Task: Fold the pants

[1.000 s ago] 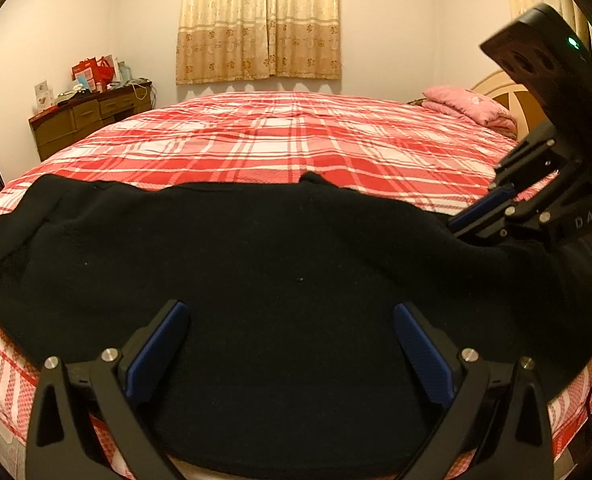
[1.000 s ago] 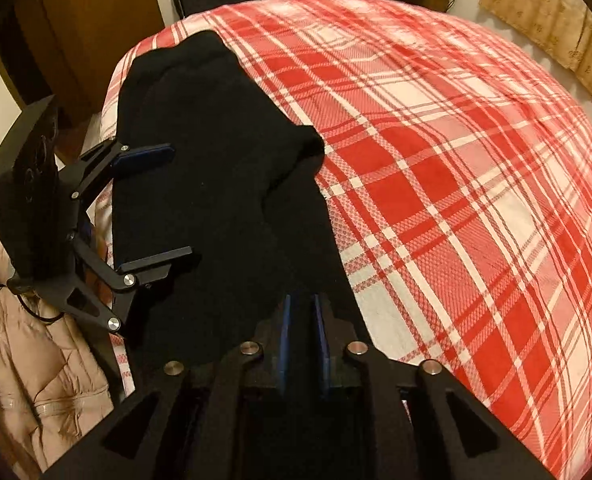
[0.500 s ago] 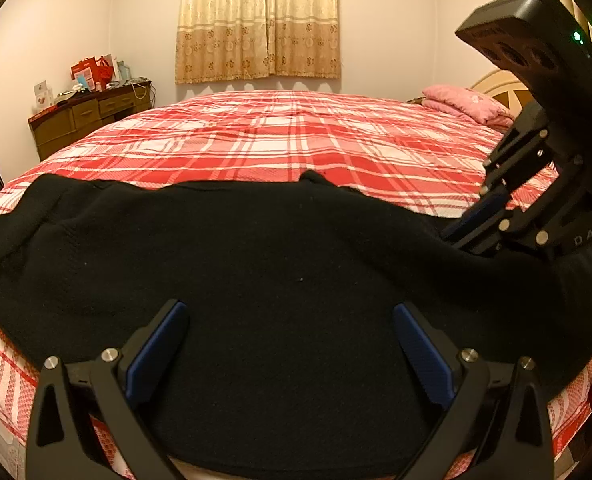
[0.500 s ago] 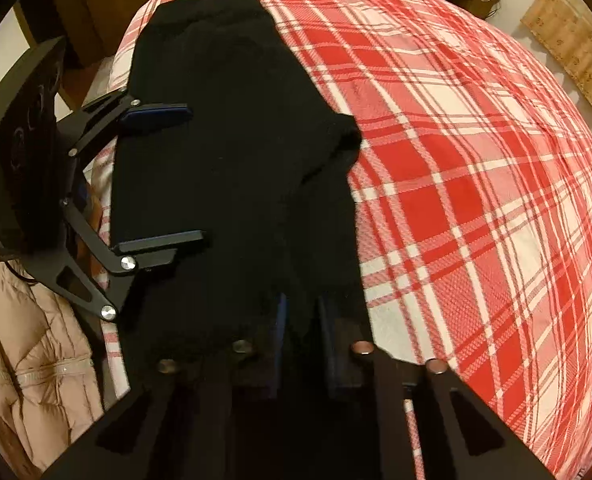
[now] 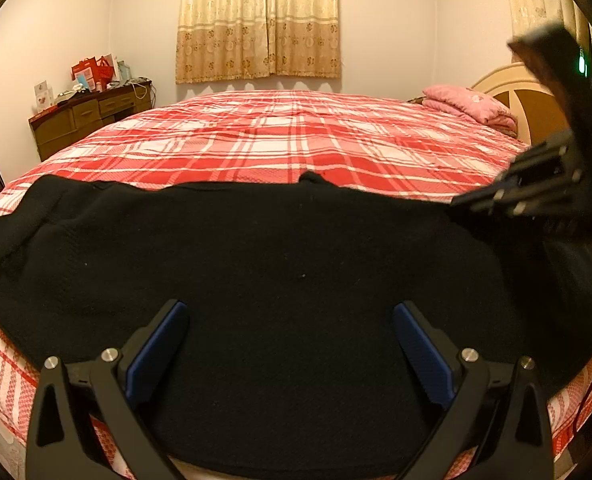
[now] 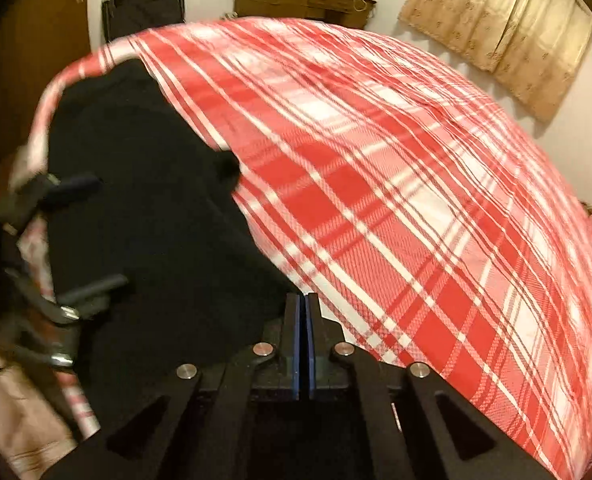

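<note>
Setting: a home bedroom. Indicators: a bed (image 5: 296,136) with red-and-white plaid bedding fills the room; a pink folded blanket (image 5: 470,107) lies against the wooden headboard (image 5: 508,88); beige patterned curtains (image 5: 258,20) hang on the far wall; a cluttered wooden dresser (image 5: 90,114) stands beside it.

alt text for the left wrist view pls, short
Black pants lie spread across the near edge of a bed with a red plaid cover, the left tool open over them. The right tool reaches in from the right edge, blurred, at the pants. Behind: beige curtains, a wooden dresser, a pink pillow.
</note>
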`<state>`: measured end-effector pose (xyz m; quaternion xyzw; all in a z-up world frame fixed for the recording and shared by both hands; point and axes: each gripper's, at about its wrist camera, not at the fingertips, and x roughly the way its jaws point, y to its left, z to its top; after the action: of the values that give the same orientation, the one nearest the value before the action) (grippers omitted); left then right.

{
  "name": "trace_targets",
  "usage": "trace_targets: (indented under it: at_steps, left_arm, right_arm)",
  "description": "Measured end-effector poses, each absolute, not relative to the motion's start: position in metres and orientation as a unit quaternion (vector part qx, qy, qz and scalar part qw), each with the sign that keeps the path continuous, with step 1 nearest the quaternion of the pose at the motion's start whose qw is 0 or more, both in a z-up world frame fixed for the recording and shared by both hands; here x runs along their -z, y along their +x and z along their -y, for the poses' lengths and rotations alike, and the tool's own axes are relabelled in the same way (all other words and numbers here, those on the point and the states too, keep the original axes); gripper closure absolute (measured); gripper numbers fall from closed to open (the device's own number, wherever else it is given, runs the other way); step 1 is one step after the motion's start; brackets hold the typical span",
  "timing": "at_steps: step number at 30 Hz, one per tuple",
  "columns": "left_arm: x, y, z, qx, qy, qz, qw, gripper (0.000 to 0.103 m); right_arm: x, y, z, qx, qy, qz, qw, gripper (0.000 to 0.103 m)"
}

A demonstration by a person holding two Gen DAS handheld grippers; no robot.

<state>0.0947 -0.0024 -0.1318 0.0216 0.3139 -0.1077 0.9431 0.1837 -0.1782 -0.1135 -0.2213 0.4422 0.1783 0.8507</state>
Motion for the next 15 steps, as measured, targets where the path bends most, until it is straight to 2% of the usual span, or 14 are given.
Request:
trace_targets:
  at_steps: [4,7,11,13,15]
  left_arm:
    - [0.131,0.096,0.003,0.107,0.025,-0.316,0.942,0.0]
    - [0.129,0.098,0.004,0.106,0.028,-0.321,0.941,0.0]
    - [0.129,0.098,0.003,0.106,0.026,-0.32,0.941,0.0]
    - [0.129,0.098,0.003,0.106,0.025,-0.32,0.941,0.0]
    - [0.129,0.098,0.003,0.105,0.025,-0.32,0.941,0.0]
  right_arm:
    - [0.108,0.188,0.183,-0.172,-0.205,-0.466,0.843,0.1]
    - [0.103,0.193,0.193,-0.182,-0.176,-0.479,0.841,0.088]
    - [0.074,0.195,0.204,-0.189,-0.093,-0.417,0.884,0.082]
    - [0.071,0.198,0.194,-0.241,-0.062,-0.411,0.877,0.082]
    - [0.077,0.198,0.167,-0.283,-0.084,-0.418,0.859,0.082]
